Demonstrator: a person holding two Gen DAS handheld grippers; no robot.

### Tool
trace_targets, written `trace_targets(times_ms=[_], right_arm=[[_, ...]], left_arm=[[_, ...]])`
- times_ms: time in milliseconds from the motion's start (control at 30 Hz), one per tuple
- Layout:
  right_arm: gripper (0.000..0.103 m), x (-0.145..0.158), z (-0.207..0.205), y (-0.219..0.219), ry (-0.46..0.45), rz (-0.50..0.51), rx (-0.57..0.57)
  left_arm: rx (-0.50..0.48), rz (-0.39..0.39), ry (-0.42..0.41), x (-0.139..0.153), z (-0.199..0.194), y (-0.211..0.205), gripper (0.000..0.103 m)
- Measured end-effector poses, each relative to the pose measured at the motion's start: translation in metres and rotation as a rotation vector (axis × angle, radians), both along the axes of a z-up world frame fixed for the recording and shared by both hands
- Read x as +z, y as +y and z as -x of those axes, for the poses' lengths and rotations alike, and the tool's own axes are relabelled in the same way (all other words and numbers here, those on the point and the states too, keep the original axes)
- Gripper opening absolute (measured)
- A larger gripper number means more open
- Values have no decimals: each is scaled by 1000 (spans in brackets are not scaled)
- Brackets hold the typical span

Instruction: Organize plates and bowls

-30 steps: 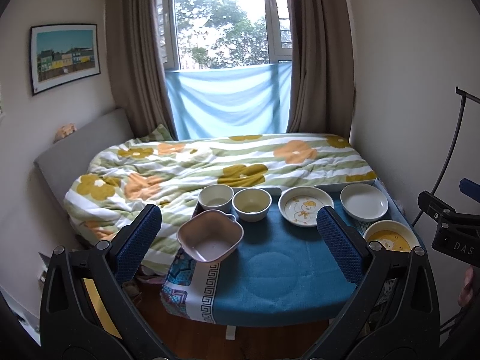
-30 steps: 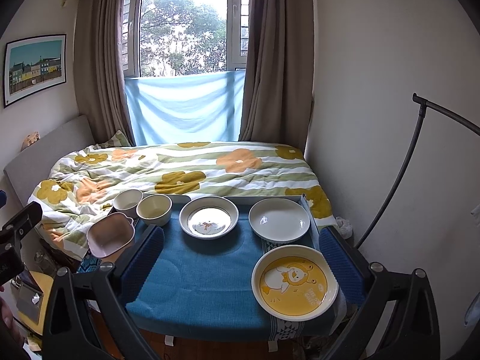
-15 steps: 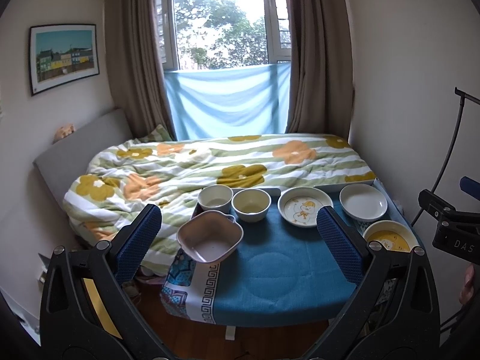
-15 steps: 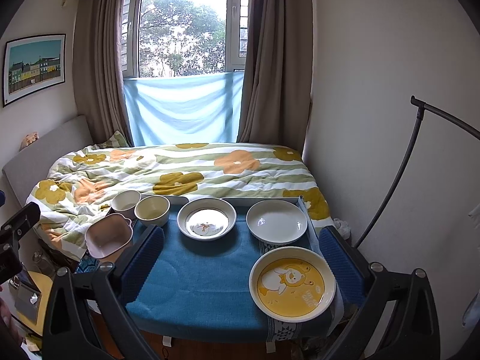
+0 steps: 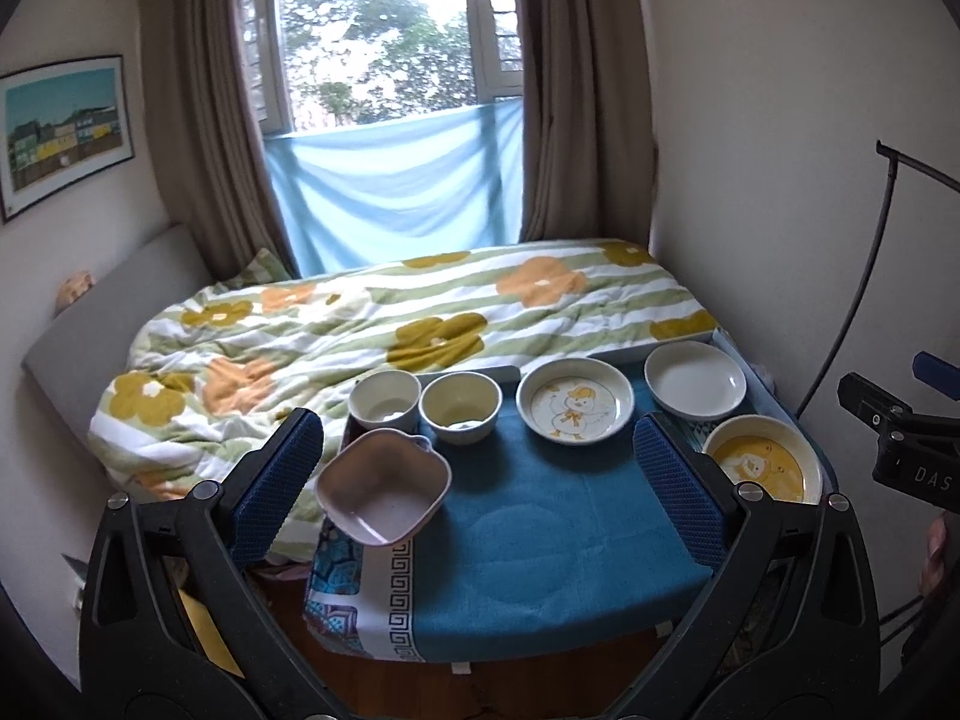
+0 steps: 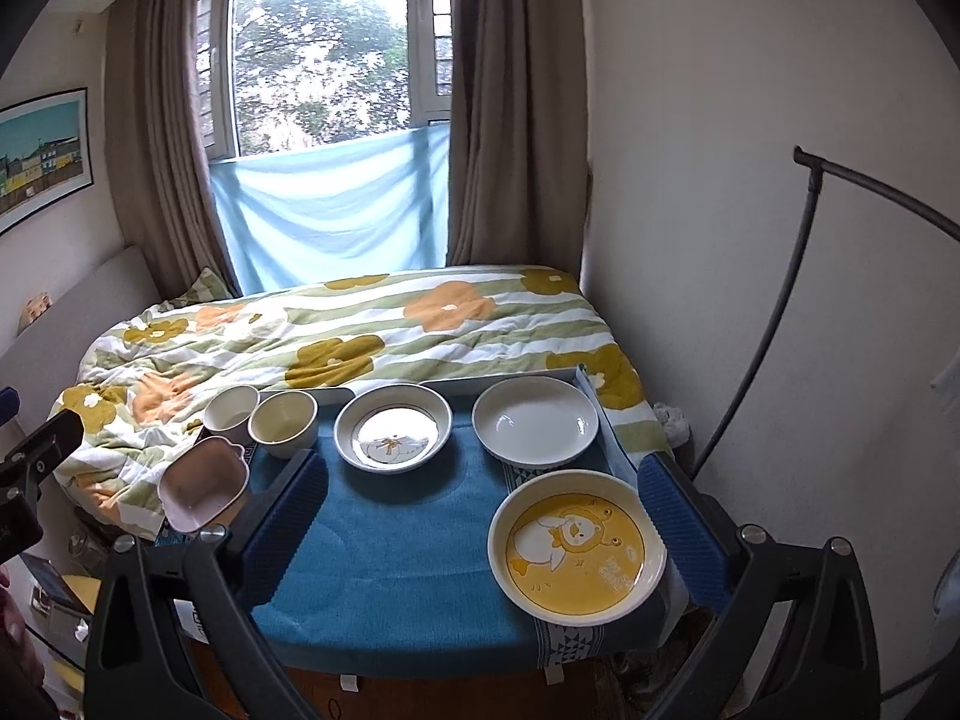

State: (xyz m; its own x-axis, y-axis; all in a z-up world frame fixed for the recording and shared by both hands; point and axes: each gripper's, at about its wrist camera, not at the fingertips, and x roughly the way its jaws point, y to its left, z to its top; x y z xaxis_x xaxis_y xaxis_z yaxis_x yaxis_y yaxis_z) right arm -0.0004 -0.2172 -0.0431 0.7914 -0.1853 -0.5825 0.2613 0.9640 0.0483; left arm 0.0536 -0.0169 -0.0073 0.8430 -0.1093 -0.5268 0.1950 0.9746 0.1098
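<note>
On a blue-cloth table (image 5: 540, 540) (image 6: 408, 552) stand a pink square bowl (image 5: 384, 483) (image 6: 204, 489), a white bowl (image 5: 384, 399) (image 6: 231, 411), a cream bowl (image 5: 460, 405) (image 6: 283, 420), a duck-print plate (image 5: 575, 399) (image 6: 393, 426), a plain white plate (image 5: 695, 379) (image 6: 535, 420) and a yellow duck plate (image 5: 762, 459) (image 6: 576, 546). My left gripper (image 5: 480, 480) is open, held back above the table's near edge with nothing between its fingers. Open too, my right gripper (image 6: 483, 522) hovers over the near right part, the yellow plate between its fingers' span but untouched.
A bed with a flowered quilt (image 5: 390, 324) lies right behind the table. A wall (image 6: 750, 240) and a curved black stand (image 6: 774, 324) are on the right. The other gripper's body (image 5: 900, 450) shows at the left wrist view's right edge. Wooden floor (image 5: 480, 678) lies below.
Both grippers have moved slightly forward and down toward the table, so the dishes look a little nearer. No dish has moved.
</note>
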Motion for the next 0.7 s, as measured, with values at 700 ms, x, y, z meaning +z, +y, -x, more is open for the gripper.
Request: trace_targets(times_ms=[700], right_arm=[[103, -149, -2, -155, 290, -207, -288]], left_arm=[[-555, -53, 523, -184, -150, -215, 102]])
